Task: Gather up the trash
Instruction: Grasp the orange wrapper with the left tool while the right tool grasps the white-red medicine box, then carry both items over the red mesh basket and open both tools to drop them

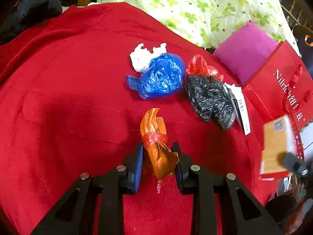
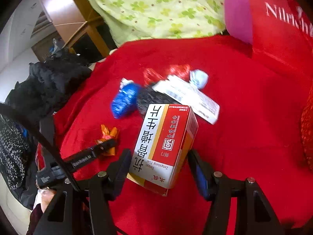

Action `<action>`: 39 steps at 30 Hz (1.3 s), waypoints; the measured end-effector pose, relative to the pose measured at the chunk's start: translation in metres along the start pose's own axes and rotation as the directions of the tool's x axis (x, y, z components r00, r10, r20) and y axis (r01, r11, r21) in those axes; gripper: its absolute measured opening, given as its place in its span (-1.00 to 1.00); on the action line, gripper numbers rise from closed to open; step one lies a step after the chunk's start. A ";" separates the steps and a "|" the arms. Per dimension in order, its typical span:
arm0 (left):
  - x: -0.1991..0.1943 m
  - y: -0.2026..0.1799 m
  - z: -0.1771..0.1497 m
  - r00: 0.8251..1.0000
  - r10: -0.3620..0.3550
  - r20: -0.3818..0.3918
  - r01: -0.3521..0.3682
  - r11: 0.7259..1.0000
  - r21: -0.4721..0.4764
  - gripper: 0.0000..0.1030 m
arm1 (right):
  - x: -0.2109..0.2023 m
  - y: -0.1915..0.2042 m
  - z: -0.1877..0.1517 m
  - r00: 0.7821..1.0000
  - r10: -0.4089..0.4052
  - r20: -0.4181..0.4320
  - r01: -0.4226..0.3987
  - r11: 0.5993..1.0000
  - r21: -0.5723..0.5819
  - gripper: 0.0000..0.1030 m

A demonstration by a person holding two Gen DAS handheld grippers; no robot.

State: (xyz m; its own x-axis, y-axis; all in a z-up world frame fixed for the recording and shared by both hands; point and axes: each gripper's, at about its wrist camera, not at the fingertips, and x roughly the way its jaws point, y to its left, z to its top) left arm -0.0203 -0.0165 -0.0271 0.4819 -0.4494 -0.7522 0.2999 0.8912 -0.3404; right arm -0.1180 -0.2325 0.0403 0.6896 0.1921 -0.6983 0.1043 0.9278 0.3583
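Note:
My left gripper (image 1: 158, 152) is shut on an orange plastic bag (image 1: 156, 146) tied with red string, on the red blanket (image 1: 68, 98). Ahead lie a blue bag (image 1: 160, 76) with a white bag (image 1: 142, 56) behind it, a black bag (image 1: 209, 98) with a red bag (image 1: 201, 66), and a flat white box (image 1: 240, 105). My right gripper (image 2: 159, 160) is shut on a red and white medicine box (image 2: 166, 146), held tilted above the blanket. That box (image 1: 275, 146) also shows in the left wrist view. The orange bag (image 2: 108, 137) and the left gripper's finger show in the right wrist view.
A red paper shopping bag (image 1: 277, 86) with magenta lining lies open at the right. A green clover-print quilt (image 1: 195, 5) lies behind. Black clothing (image 1: 29, 9) sits at the far left. A wooden bed frame (image 2: 86, 27) stands behind.

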 end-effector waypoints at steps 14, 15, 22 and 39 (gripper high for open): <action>-0.044 -0.014 0.002 0.994 -0.010 0.110 0.002 0.997 0.073 -0.42 | -0.050 0.011 0.003 0.992 0.025 0.126 -0.025 1.000 -0.002 0.22; -0.047 -0.017 0.002 0.993 -0.005 0.117 -0.005 0.996 0.084 -0.42 | -0.051 0.008 0.002 0.991 0.024 0.133 -0.024 1.000 0.003 0.22; -0.065 -0.056 0.000 0.985 0.010 0.175 -0.044 0.980 0.196 -0.42 | -0.074 -0.017 -0.002 0.978 0.009 0.210 -0.012 1.000 0.013 0.22; -0.121 -0.183 0.002 0.958 -0.205 0.201 0.111 0.911 0.398 -0.41 | -0.169 -0.064 -0.005 0.893 -0.018 0.450 0.015 1.000 0.010 0.22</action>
State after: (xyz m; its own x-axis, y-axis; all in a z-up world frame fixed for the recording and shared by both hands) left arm -0.1318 -0.1254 0.1280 0.5659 -0.6253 -0.5373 0.6543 0.7372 -0.1688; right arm -0.2450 -0.3230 0.1324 0.9362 0.0109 -0.3514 0.1221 0.9272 0.3540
